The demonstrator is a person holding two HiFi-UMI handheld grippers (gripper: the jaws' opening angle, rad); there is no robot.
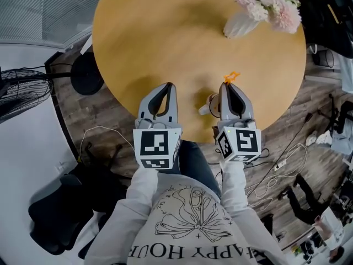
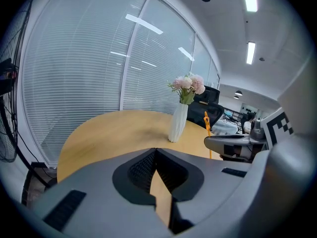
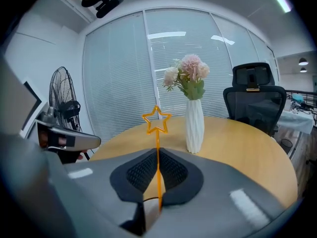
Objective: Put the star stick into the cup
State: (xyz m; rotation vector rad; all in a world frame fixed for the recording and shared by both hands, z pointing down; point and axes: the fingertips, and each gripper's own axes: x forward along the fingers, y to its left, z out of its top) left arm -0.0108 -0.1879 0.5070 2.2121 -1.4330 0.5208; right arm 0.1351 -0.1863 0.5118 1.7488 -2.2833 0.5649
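Star stick [image 3: 158, 168] stands upright at centre frame in my right gripper view, clenched between the jaws of the right gripper [image 1: 228, 90], with its orange star above them, over the bench [image 1: 165, 43]. My left gripper [image 2: 156, 152] has its jaws pressed together on nothing. A white vase [image 1: 240, 24] of pink flowers stands at upper right.

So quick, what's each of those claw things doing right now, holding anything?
Left gripper: closed, nothing between its jaws.
Right gripper: closed on the star stick.

Rd wood table [image 1: 165, 37], blinds [image 3: 119, 83], ofc chair [image 3: 254, 95], fan [image 3: 62, 100]
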